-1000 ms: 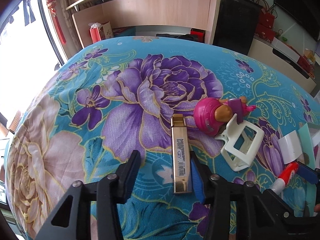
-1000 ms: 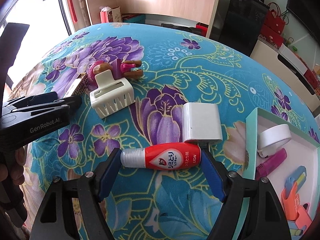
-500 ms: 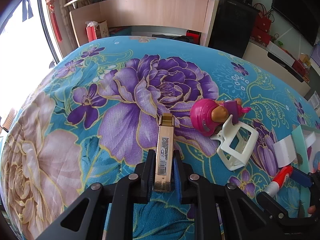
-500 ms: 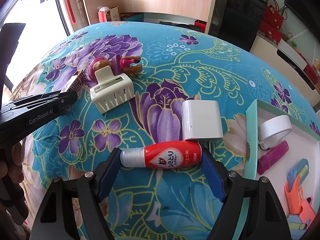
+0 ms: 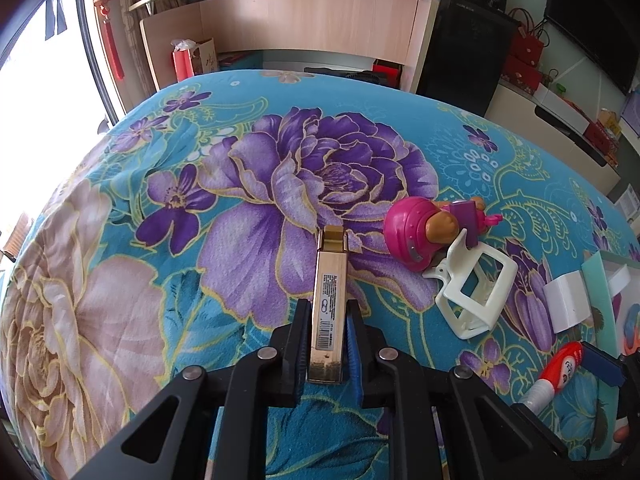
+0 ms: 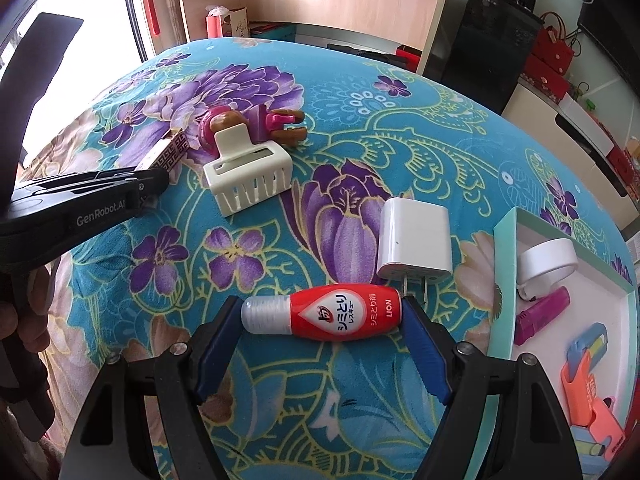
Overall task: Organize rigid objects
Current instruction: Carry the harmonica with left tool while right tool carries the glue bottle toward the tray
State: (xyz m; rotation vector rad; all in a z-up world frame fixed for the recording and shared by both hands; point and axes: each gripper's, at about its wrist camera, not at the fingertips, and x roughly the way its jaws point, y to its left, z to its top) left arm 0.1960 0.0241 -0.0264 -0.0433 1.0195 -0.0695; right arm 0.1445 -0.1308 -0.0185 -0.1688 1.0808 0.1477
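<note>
My left gripper (image 5: 328, 320) is shut on a long gold box (image 5: 330, 300) with a barcode label, which lies on the flowered cloth; its far end also shows in the right wrist view (image 6: 164, 152). My right gripper (image 6: 322, 316) has its jaws against both ends of a red and white bottle (image 6: 324, 314), which lies crosswise on the cloth; it also shows in the left wrist view (image 5: 556, 372). A teal-rimmed white tray (image 6: 504, 280) at the right holds a white ring, a magenta piece and other small items.
A pink doll (image 5: 424, 232), a cream hair claw clip (image 6: 248, 176) and a white charger plug (image 6: 414, 240) lie on the cloth between the grippers. A wooden shelf unit (image 5: 304, 28) and a black cabinet (image 6: 492, 24) stand beyond the table.
My left gripper moved over the gold box and shut on it; a second ago it was open beside it. The right gripper has stayed around the red bottle.
</note>
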